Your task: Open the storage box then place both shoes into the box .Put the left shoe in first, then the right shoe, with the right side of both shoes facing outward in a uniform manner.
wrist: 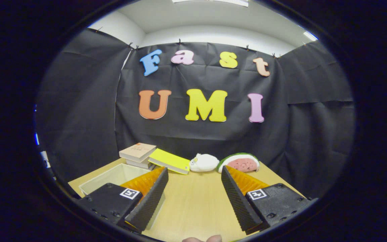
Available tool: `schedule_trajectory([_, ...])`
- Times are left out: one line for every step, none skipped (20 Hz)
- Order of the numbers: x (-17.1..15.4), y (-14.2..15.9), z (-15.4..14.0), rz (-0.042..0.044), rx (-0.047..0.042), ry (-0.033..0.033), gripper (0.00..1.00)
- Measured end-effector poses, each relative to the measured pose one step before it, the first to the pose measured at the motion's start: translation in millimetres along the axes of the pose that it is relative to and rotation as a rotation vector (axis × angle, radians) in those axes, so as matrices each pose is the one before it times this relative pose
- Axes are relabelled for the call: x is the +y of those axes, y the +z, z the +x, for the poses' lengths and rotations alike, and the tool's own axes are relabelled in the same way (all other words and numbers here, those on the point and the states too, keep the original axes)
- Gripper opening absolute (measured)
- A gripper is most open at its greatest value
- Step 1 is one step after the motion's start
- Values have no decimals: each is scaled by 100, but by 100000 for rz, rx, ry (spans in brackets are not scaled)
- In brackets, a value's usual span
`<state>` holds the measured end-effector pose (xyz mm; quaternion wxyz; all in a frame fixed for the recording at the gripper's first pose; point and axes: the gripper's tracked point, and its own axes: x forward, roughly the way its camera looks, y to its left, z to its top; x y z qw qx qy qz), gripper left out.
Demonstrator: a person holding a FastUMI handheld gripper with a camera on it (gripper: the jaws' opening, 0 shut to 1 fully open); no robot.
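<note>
One container sits in your view: the pale storage box [114, 176] at the lower left of the frame, on the wooden table [197, 205]. Its top is open, and the part of its inside you can see holds nothing; the left finger [149, 198] covers its near right corner, so the rest of the interior cannot be judged. The box lies to the left of your claw [195, 196], partly behind that left finger rather than between the two.

Your claw is spread wide, with the right finger [235, 198] well apart from the left one. Nothing is held, and only bare tabletop shows between the pads.

Beyond the fingers, along the far edge of the table against the black cloth, you have a stack of books [138, 154] just behind the box, a yellow book [170, 161] leaning beside it, a white plush toy [204, 162], and a watermelon-slice plush [240, 163] at centre right. A fingertip [210, 239] shows at the bottom centre of the frame.
</note>
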<state>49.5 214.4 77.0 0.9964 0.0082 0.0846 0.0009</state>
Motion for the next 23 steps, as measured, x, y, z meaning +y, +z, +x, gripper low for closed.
schedule_trajectory([-179, -537, -128, 1202, -921, 241, 100])
schedule_trajectory([-30, -508, -142, 1074, -1012, 837, 100])
schedule_trajectory([-160, -399, -4, 986, -641, 71, 100])
schedule_trajectory([-230, -379, -104, 622, -1303, 46, 100])
schedule_trajectory([-32, -159, 164, -262, -715, -65, 100])
schedule_trajectory([-100, -203, 154, -1402, -732, -352, 100])
schedule_trajectory([100, -334, 199, -755, -680, 66, 100])
schedule_trajectory([33, -376, 122, 63, 45, 481, 100])
schedule_trajectory([47, -321, 42, 357, 128, 766, 100])
schedule_trajectory([-41, -334, 98, 45, 466, 817, 100])
schedule_trajectory([-87, -343, 162, -531, 446, 794, 100])
schedule_trajectory([-87, -293, 27, -669, -24, 233, 100])
schedule_trajectory([-124, -259, -80, -529, 226, -192, 100])
schedule_trajectory([-76, -250, -134, -450, 100, 41, 100])
schedule_trajectory([-84, -61, -166, -497, 98, 86, 100])
schedule_trajectory([-232, 86, -217, -789, -500, -412, 100])
schedule_trajectory([-486, 273, -156, -914, -869, -754, 100])
schedule_trajectory([-431, 332, -118, -627, -964, -793, 100])
schedule_trajectory([-66, 201, -40, 484, -431, -414, 100])
schedule_trajectory([-250, -60, -59, 960, -27, -15, 100])
schedule_trajectory([-170, -200, -121, 695, 289, -21, 100])
schedule_trajectory([-290, 24, -30, 274, 48, -277, 100])
schedule_trajectory([-236, 94, 115, -25, 44, -404, 100])
